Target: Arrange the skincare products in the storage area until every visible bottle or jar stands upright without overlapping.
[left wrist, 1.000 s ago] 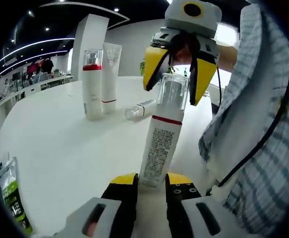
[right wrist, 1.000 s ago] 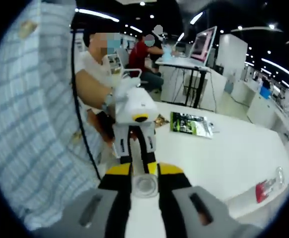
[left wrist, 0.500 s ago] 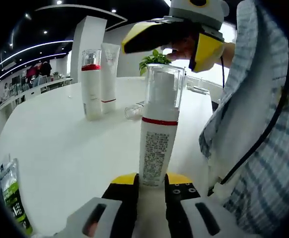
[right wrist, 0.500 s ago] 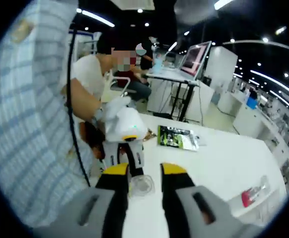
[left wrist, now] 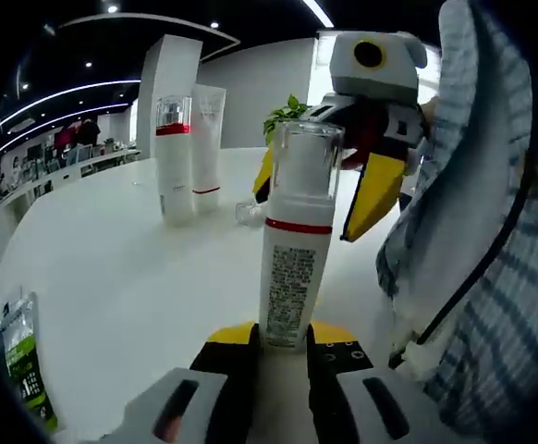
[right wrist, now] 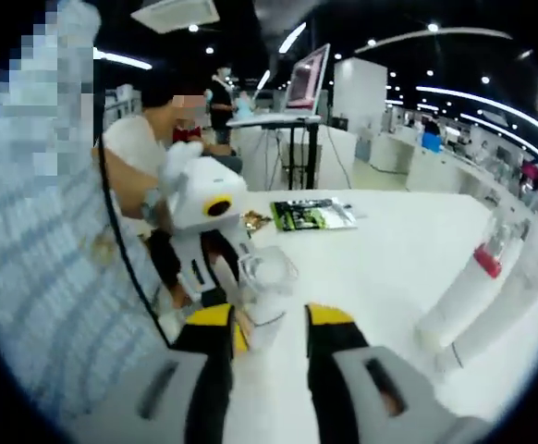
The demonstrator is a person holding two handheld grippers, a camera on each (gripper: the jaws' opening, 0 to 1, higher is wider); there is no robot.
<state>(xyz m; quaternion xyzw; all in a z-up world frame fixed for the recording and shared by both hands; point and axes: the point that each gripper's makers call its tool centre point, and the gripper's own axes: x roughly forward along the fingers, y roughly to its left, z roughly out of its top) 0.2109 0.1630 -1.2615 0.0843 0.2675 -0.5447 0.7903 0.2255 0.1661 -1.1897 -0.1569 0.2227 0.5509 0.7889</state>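
A white pump bottle (left wrist: 292, 268) with a red band and a clear cap stands upright right in front of me, and my left gripper (left wrist: 283, 335) is shut on its base. My right gripper (left wrist: 308, 211) hangs open behind the bottle's top, one yellow finger (left wrist: 372, 194) on each side and off the cap. In the right gripper view the clear cap (right wrist: 267, 276) sits just beyond the open right gripper (right wrist: 271, 319), with the left gripper (right wrist: 221, 277) below it. Farther off, a second red-banded bottle (left wrist: 174, 157) and a white tube (left wrist: 206, 143) stand upright. A small clear bottle (left wrist: 249, 213) lies on its side.
The white table (left wrist: 112, 259) is round-edged. A tall white box (left wrist: 163, 83) rises behind the standing products. A green sachet (left wrist: 19, 361) lies near the table's edge. A person's checked sleeve (left wrist: 491, 240) is close on the right. Another person (right wrist: 144, 148) sits beyond the table.
My right gripper, shut on the bottle's clear cap a second ago, opened and drew back behind it. The tilted bottle now stands straight in my left gripper.
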